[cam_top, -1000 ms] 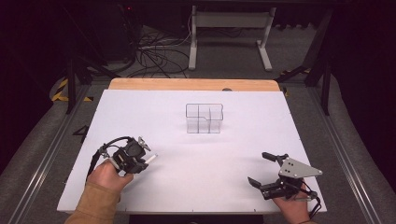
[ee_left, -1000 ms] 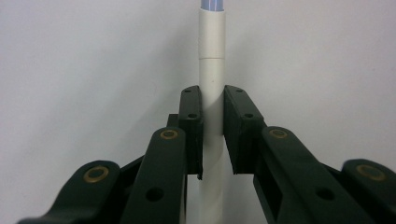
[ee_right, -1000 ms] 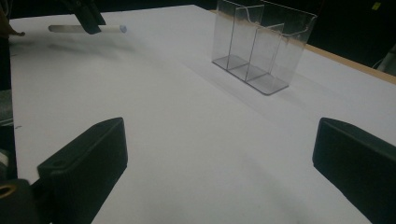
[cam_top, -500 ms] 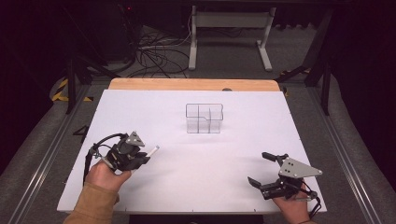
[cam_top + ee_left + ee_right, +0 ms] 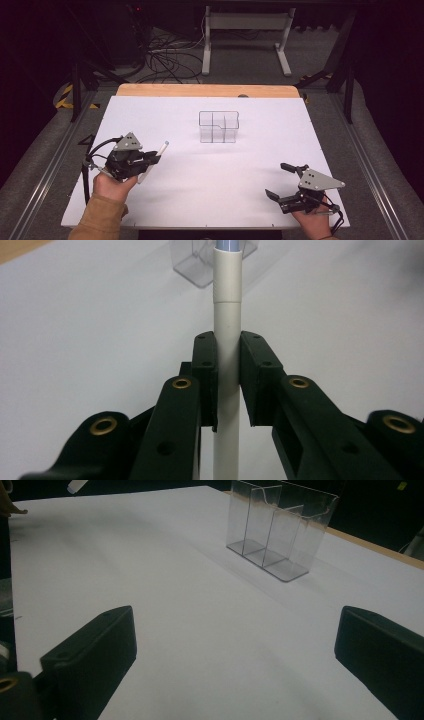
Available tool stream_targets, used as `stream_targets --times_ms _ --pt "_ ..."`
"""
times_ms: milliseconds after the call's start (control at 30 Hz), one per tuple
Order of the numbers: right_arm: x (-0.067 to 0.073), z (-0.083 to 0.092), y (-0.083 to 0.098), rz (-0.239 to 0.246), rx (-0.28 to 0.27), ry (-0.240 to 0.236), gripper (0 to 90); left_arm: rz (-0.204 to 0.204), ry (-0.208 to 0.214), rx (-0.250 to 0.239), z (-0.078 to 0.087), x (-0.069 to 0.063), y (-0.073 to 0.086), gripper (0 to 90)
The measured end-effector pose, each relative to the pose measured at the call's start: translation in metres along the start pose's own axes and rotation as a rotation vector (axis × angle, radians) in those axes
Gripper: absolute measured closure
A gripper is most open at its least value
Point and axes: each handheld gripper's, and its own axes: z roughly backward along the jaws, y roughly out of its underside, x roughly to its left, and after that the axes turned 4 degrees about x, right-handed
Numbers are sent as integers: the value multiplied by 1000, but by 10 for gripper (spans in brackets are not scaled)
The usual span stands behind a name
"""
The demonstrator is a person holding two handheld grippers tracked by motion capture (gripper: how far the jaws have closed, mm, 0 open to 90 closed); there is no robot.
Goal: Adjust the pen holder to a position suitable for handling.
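Note:
My left gripper (image 5: 156, 158) is at the left of the white table, shut on a white pen (image 5: 158, 153) whose tip points up and to the right. In the left gripper view the pen (image 5: 227, 310) runs straight up between the two black pads (image 5: 206, 375), its far end towards the clear holder (image 5: 200, 262). A clear plastic compartment holder (image 5: 219, 126) stands upright at the table's middle back. My right gripper (image 5: 280, 181) rests low at the front right, jaws wide open with nothing between them. The right gripper view has the holder (image 5: 280, 527) ahead to the right.
The white board (image 5: 210, 200) covers the table, with a wooden strip (image 5: 205, 90) along its far edge. Cables and a metal stand (image 5: 245, 35) lie on the dark floor beyond. A rail runs along each side of the table.
My left gripper has lifted and turned with the pen, so that the pen tip now points farther up and right. The right gripper has stayed still.

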Motion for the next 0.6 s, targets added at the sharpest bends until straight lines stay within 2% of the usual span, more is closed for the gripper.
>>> stream_targets --times_ms 67,133,167,200,233,267,300,433,467,500,600 --pt "0 -1 0 0 0 0 35 -3 2 -17 2 1 -1 785" --pt "0 -1 0 -2 1 -2 35 9 33 -72 4 3 -1 785" --pt "0 -1 0 -3 2 -2 35 23 72 -135 7 5 -1 785" --pt "0 -1 0 -3 2 -3 35 32 80 -156 8 5 -1 785" --pt "0 -1 0 -3 1 -3 35 32 80 -156 8 5 -1 784" --pt "0 -1 0 -4 0 -4 34 39 95 -205 10 6 -2 784" --pt "0 -1 0 -4 1 -4 35 34 93 -224 11 7 -2 784" --pt "0 -1 0 -3 1 -4 35 57 98 -288 11 4 -4 784" --pt "0 -1 0 -3 1 -4 34 57 98 -288 11 4 -4 785" --pt "0 -1 0 -3 0 -4 35 46 90 -309 11 4 -4 784" --pt "0 -1 0 -2 1 -4 35 37 106 -367 9 3 -5 783"
